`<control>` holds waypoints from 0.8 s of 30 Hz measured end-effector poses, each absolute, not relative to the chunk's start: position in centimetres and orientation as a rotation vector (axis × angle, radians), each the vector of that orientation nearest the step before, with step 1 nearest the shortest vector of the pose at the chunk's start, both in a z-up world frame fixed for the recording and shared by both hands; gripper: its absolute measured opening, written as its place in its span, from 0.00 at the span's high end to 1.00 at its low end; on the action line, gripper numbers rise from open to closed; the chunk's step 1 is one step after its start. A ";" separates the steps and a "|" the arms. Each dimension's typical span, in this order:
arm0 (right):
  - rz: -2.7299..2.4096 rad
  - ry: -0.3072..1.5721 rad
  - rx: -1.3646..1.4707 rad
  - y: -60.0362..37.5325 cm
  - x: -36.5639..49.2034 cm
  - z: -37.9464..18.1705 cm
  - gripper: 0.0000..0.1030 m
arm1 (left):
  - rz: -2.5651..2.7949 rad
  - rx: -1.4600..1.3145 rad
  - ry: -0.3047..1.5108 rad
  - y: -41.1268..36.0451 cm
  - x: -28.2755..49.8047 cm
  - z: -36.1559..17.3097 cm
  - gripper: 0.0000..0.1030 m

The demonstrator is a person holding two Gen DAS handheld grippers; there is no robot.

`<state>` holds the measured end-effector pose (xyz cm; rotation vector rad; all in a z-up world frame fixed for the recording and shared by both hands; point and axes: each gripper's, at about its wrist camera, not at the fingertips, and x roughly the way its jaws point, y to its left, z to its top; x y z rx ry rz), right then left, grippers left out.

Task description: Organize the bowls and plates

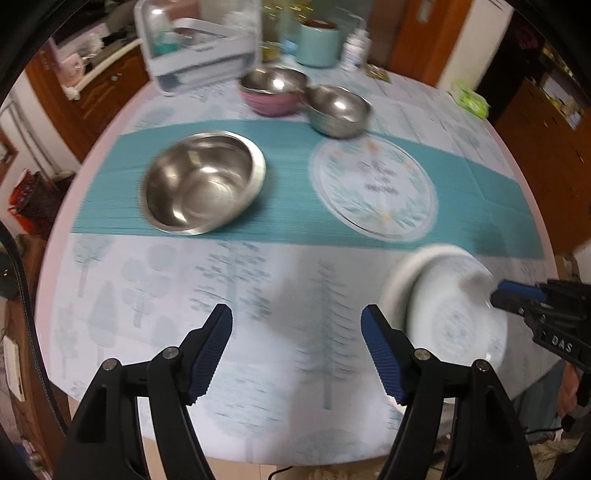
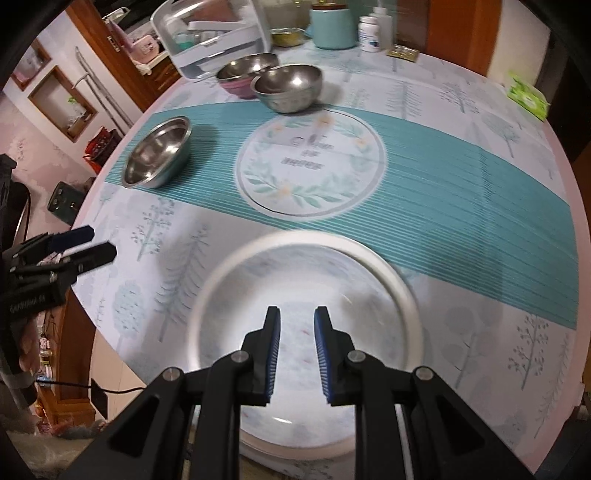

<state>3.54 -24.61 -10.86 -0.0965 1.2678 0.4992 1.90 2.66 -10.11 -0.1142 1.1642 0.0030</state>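
A white deep plate [image 2: 295, 273] lies near the table's front edge and also shows at the right of the left wrist view [image 1: 447, 310]. My right gripper [image 2: 295, 314] hovers over its middle, jaws a narrow gap apart with nothing between them. My left gripper [image 1: 297, 314] is open and empty over bare tablecloth, left of the plate. A steel bowl [image 1: 203, 184] sits on the teal runner beside a round flower-printed plate [image 1: 373, 188]. Behind them stand another steel bowl [image 1: 338, 109] and a steel bowl nested in a pink bowl [image 1: 273, 90].
At the back of the round table [image 2: 480, 110] stand a white dish rack [image 1: 199, 48], a teal jar [image 2: 332, 27] and a white bottle [image 2: 371, 33]. A green packet [image 2: 528, 94] lies at the far right edge. Wooden cabinets surround the table.
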 end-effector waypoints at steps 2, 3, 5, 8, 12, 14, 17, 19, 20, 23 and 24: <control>0.512 1.260 -0.092 -23.3 4.0 -10.5 0.82 | 0.035 -0.119 1.143 4.8 2.4 -9.4 0.31; 0.519 1.256 -0.087 -22.8 4.3 -10.2 0.82 | 0.052 -0.121 1.131 5.9 2.8 -9.0 0.31; 0.541 1.247 -0.067 -21.3 5.2 -9.7 0.82 | 0.079 -0.121 1.107 7.9 3.5 -8.2 0.31; 0.568 1.233 -0.030 -19.0 6.9 -8.8 0.82 | 0.116 -0.111 1.070 10.6 4.8 -7.1 0.29; 0.591 1.218 0.005 -15.8 8.8 -8.0 0.82 | 0.154 -0.107 1.039 13.9 6.9 -6.5 0.26; 0.598 1.215 0.028 -14.1 9.9 -7.8 0.81 | 0.158 -0.116 1.040 15.5 8.2 -6.7 0.26; 0.602 1.219 0.064 -11.9 11.3 -8.0 0.72 | 0.146 -0.141 1.063 17.4 9.9 -7.8 0.26; 0.600 1.229 0.089 -10.4 12.3 -8.4 0.70 | 0.122 -0.162 1.088 18.4 11.3 -8.9 0.26; 0.601 1.237 0.099 -9.8 12.6 -8.7 0.70 | 0.115 -0.169 1.101 18.8 11.7 -9.5 0.26; 0.593 1.265 0.141 -8.0 13.8 -9.8 0.70 | 0.096 -0.198 1.146 20.1 13.6 -11.6 0.26; 0.590 1.277 0.156 -7.4 14.2 -10.4 0.70 | 0.088 -0.206 1.157 20.3 14.0 -12.3 0.26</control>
